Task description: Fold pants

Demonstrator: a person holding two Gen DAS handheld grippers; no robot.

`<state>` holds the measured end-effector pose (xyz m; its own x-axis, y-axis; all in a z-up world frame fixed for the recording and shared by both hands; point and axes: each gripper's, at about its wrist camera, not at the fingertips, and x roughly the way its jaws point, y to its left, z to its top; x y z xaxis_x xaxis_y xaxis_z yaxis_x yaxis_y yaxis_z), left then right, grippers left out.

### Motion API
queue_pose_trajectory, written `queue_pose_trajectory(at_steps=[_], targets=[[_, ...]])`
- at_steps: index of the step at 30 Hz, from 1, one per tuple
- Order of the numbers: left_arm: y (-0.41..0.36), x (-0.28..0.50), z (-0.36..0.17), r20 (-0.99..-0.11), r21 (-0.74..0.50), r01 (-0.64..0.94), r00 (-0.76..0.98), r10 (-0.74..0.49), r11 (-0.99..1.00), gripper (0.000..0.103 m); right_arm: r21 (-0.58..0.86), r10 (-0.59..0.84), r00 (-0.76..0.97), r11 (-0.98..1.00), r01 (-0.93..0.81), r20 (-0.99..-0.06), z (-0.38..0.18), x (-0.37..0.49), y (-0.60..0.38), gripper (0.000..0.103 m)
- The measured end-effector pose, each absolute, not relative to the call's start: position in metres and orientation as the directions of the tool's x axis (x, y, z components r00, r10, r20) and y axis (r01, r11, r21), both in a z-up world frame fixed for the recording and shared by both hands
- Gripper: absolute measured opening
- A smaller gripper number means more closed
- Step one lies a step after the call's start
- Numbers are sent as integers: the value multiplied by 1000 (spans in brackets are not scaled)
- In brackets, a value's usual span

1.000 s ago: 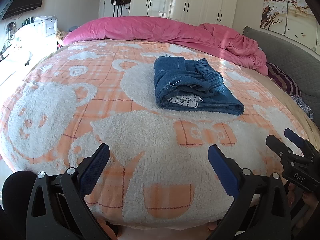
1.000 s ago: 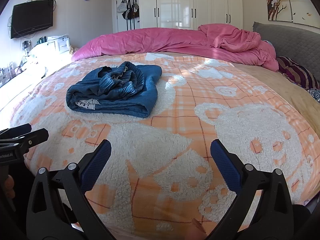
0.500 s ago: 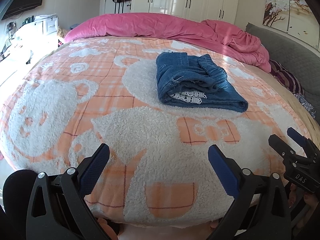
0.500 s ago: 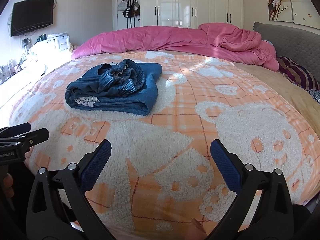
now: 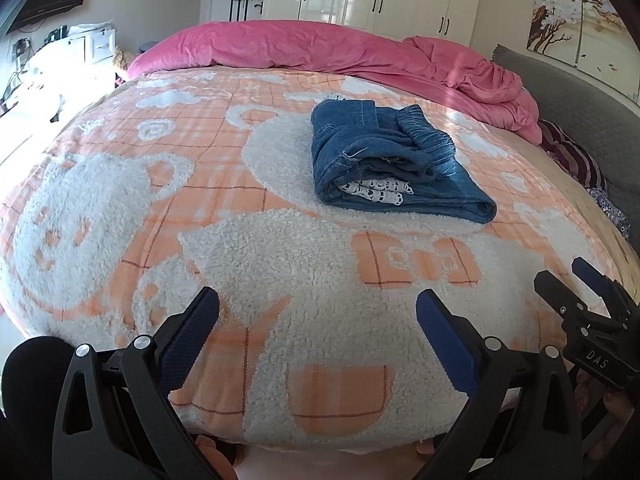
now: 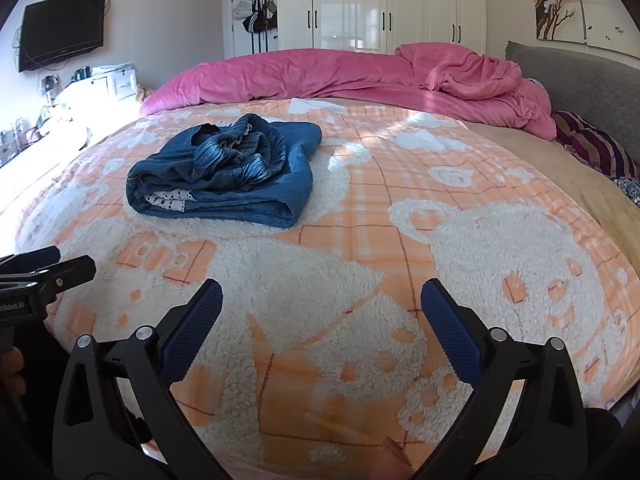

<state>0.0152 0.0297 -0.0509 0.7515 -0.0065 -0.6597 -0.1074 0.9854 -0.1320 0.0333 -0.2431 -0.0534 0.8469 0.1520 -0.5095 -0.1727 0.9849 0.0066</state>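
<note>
The blue denim pants (image 5: 384, 160) lie folded in a compact bundle on the orange and white fleece blanket (image 5: 280, 264), with white lace trim showing at the near edge. In the right wrist view the pants (image 6: 228, 172) sit at the upper left. My left gripper (image 5: 318, 304) is open and empty, above the near edge of the bed, well short of the pants. My right gripper (image 6: 320, 296) is open and empty, also at the near edge. Each gripper shows in the other's view: the right gripper (image 5: 576, 284) and the left gripper (image 6: 56, 260).
A pink duvet (image 5: 320, 48) is bunched along the far side of the bed. A grey headboard (image 6: 588, 80) and striped pillow (image 6: 596, 148) are at the right. White wardrobes (image 6: 384, 4) stand behind. A TV (image 6: 60, 32) hangs at the left.
Both grippers have drawn back slightly and tilted, so the pants sit a little lower in both views. The pants have not moved and both grippers stay open.
</note>
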Motion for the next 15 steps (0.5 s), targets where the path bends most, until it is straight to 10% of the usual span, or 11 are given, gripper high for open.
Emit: queue_pose_trajectory(at_steps=[15], targets=[[36, 15, -37, -627, -185, -45, 775, -83, 982, 98, 57, 145, 819, 989, -136, -555, -57, 48, -254, 94]])
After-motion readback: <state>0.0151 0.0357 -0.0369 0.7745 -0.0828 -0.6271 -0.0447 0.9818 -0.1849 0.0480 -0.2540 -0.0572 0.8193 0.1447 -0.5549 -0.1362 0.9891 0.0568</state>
